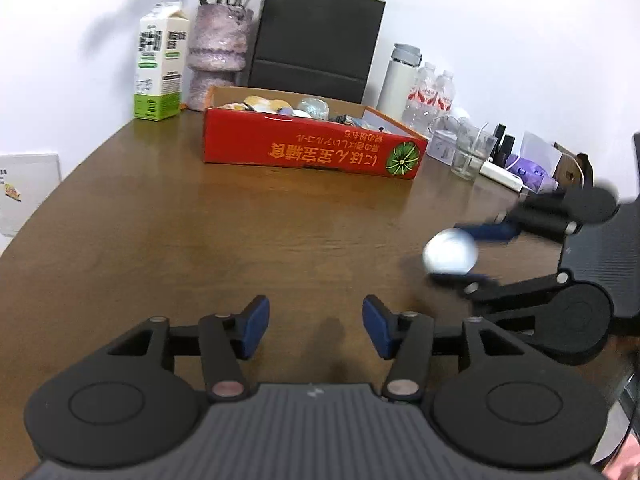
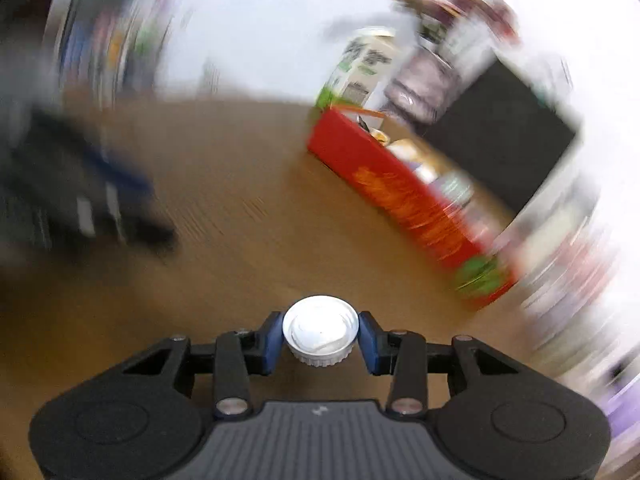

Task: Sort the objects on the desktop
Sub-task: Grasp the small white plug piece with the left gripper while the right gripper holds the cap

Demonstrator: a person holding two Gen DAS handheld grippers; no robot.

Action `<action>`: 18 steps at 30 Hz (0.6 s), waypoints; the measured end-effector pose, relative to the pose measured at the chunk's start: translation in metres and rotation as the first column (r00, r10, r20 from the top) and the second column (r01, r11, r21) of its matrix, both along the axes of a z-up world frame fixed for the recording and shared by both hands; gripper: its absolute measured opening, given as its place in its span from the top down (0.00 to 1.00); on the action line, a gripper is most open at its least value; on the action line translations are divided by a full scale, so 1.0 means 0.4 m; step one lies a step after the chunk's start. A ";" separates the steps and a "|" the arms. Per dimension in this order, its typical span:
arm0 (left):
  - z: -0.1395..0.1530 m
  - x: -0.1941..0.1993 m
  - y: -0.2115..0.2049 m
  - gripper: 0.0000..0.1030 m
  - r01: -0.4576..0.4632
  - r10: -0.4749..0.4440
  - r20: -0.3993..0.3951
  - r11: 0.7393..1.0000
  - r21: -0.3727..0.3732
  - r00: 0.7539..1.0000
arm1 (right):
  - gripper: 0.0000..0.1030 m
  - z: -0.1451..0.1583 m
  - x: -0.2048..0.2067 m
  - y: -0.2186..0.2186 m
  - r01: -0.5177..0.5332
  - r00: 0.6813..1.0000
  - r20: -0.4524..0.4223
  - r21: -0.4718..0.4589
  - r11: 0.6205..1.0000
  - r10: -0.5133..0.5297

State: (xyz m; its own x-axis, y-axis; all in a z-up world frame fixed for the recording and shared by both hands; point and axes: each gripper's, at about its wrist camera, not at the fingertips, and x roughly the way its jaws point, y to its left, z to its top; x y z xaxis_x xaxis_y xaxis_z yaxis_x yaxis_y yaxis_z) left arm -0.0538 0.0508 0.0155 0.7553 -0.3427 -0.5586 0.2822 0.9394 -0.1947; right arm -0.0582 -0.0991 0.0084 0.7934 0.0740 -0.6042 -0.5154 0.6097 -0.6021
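Brown wooden table (image 1: 160, 220), white wall behind. Red box (image 1: 312, 148) of mixed items near far edge, milk carton (image 1: 160, 64) and vase (image 1: 218, 56) beside. Left gripper (image 1: 315, 328) open, empty. Right gripper (image 2: 320, 338) clamped on white bottle cap (image 2: 320, 330) above table.

Ahead of your left gripper (image 1: 315, 328), a box (image 1: 312, 152) of small objects sits on the table (image 1: 160, 232). Behind the box, from left to right, stand a carton (image 1: 162, 64), a vase (image 1: 218, 56) and a paper bag (image 1: 316, 36). Off to the right, your right gripper (image 1: 454, 254) holds a round cap (image 2: 320, 330) between its pads, above the table.
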 end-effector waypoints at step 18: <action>-0.030 0.112 -0.090 0.37 0.138 -0.145 -0.050 0.983 -0.123 0.988 | 0.63 -0.228 -0.031 0.003 -0.273 0.848 -0.078 -0.912 0.307 0.524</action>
